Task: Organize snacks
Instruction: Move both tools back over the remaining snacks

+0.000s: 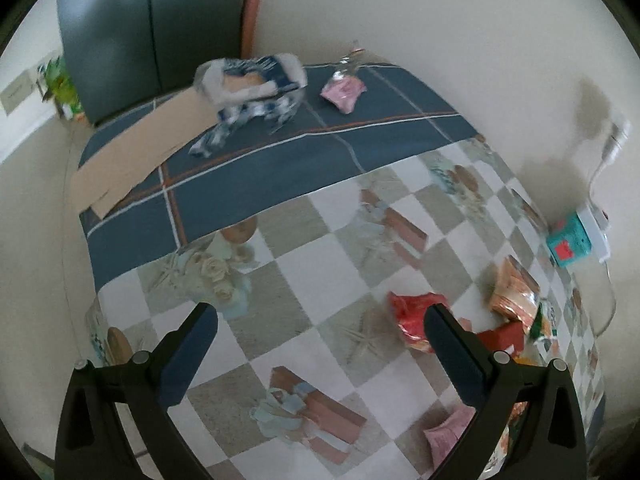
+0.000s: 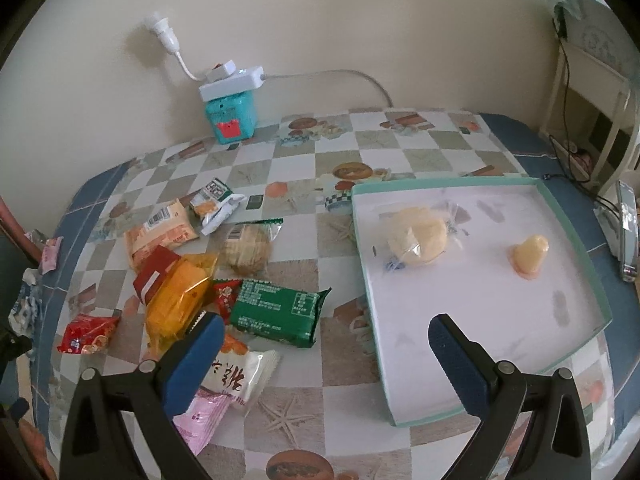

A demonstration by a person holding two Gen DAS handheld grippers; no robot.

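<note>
In the right wrist view a shallow white tray point(image 2: 576, 240) with a teal rim lies at the right of the table and holds a round pale pastry in clear wrap point(image 2: 418, 236) and a small yellow snack point(image 2: 529, 255). Left of it lie several packets: a green one point(image 2: 278, 312), an amber one point(image 2: 180, 292), a red one point(image 2: 89, 333), a round biscuit pack point(image 2: 246, 247). My right gripper point(image 2: 326, 330) stands open above the table between pile and tray, holding nothing. My left gripper point(image 1: 320, 320) is open over the checkered cloth, a red packet point(image 1: 414, 314) by its right finger.
A teal box point(image 2: 233, 114) bearing a white power strip stands against the wall. At the far end of the table, in the left wrist view, lie a blue-and-white bag point(image 1: 250, 88), a pink packet point(image 1: 343, 90) and a cardboard sheet point(image 1: 136, 160). A dark cabinet point(image 1: 132, 28) stands behind.
</note>
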